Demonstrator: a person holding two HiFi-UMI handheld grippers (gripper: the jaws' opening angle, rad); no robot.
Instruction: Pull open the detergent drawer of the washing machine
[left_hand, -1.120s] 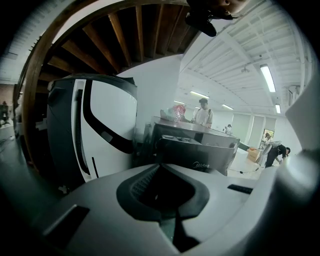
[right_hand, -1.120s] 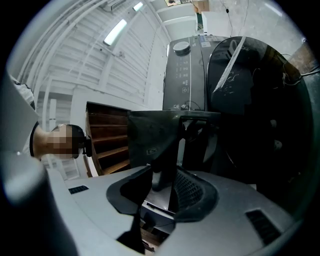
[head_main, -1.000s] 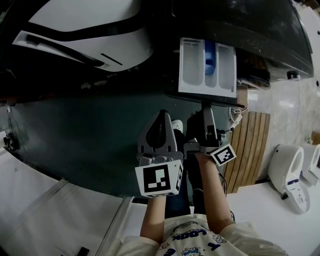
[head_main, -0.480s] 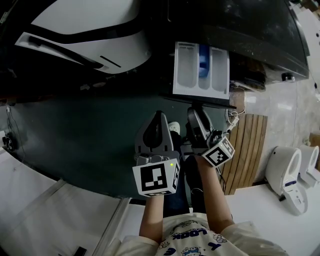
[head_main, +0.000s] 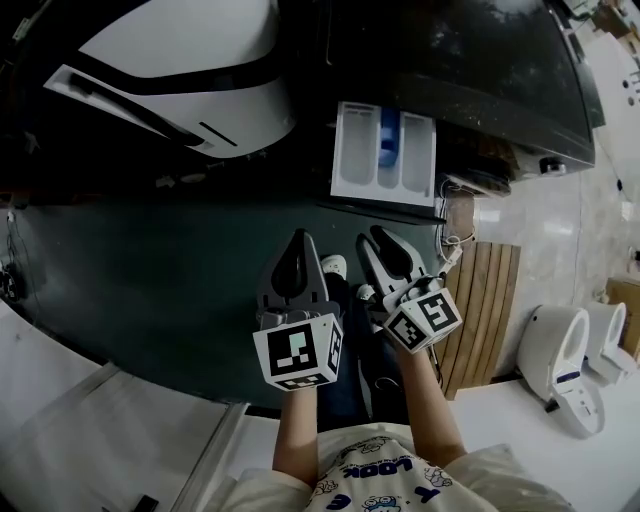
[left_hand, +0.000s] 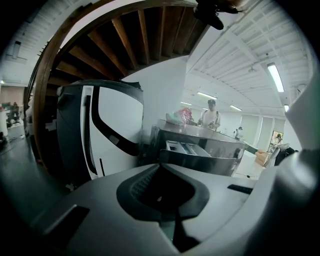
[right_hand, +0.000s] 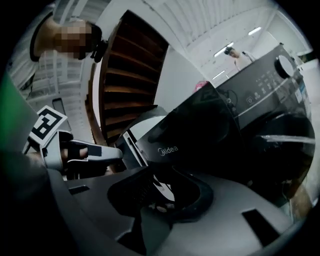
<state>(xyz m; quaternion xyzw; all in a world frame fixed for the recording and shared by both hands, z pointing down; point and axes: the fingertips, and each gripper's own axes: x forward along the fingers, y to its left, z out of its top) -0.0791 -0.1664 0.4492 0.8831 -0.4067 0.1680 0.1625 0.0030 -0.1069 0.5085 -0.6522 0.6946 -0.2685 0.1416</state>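
The dark washing machine (head_main: 490, 80) fills the upper right of the head view. Its detergent drawer (head_main: 384, 152) stands pulled out, showing white compartments and a blue insert. In the left gripper view the drawer (left_hand: 187, 150) juts from the machine ahead. Both grippers hang side by side below the drawer, apart from it. My left gripper (head_main: 299, 238) is shut and empty. My right gripper (head_main: 378, 236) has its jaws slightly apart and closing, with nothing between them. The right gripper view faces the machine front (right_hand: 200, 130) and shows the left gripper (right_hand: 75, 150) beside it.
A white and black appliance (head_main: 180, 70) stands left of the washing machine. A wooden slatted mat (head_main: 485, 300) lies on the floor at right, with white fixtures (head_main: 555, 350) beyond it. People stand far off in the room (left_hand: 210, 112).
My right gripper has drawn back from the drawer's front edge and rolled from edge-on to flat beside the left one. The drawer stays out. The left gripper has barely moved.
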